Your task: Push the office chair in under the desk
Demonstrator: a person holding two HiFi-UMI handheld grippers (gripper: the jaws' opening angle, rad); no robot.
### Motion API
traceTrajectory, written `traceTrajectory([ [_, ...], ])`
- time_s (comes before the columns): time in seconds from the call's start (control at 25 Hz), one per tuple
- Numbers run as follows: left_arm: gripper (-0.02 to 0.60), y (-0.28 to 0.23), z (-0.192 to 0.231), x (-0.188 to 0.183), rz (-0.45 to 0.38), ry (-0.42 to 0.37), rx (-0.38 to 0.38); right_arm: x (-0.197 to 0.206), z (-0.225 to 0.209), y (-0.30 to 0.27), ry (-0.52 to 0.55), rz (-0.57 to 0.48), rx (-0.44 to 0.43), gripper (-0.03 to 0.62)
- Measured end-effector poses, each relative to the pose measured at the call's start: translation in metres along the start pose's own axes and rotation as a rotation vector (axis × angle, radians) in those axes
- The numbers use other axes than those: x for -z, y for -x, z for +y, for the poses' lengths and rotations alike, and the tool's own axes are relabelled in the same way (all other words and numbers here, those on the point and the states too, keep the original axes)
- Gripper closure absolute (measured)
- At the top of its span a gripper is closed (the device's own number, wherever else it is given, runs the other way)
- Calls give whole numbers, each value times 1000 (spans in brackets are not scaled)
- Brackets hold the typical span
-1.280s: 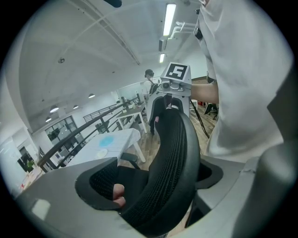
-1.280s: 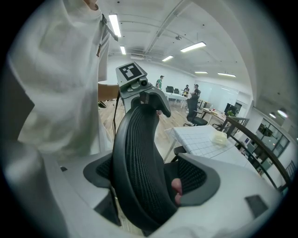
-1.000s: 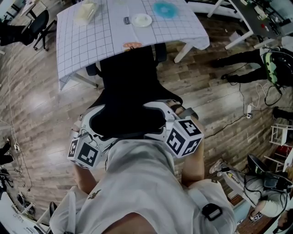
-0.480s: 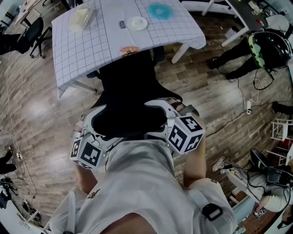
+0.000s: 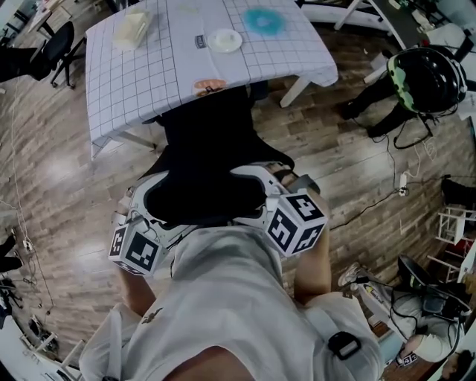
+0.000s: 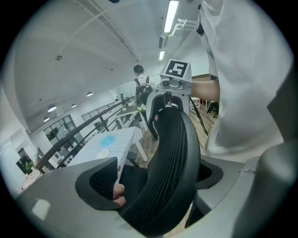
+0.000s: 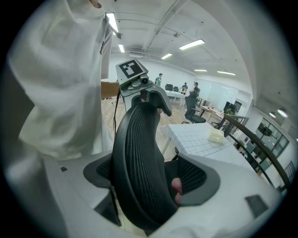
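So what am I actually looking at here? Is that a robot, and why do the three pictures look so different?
There is no robot. A person in a white shirt holds a hand-held gripper in each hand. The head view comes from a camera on the person's head, looking steeply down. The other two views come from cameras riding on the left gripper and the right gripper, each looking along its own jaws. The cubes with square markers are part of the grippers. Each gripper's jaws straddle the top of the black office chair's backrest; they are open, with a gap on the desk side. Ahead stands the desk under a gridded cloth. On it are a blue round thing, a white dish and a cream box.
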State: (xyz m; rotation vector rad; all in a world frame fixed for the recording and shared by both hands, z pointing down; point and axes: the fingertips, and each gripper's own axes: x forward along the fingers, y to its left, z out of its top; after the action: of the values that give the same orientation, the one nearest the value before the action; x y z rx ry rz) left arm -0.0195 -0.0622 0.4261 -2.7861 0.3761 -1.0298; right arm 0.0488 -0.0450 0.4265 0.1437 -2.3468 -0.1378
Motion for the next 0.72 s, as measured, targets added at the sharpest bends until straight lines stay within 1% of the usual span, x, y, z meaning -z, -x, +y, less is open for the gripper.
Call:
traceTrajectory([
  [0.72, 121, -32, 23, -20, -3, 43, -42, 24, -36, 18, 47, -33, -37, 207],
])
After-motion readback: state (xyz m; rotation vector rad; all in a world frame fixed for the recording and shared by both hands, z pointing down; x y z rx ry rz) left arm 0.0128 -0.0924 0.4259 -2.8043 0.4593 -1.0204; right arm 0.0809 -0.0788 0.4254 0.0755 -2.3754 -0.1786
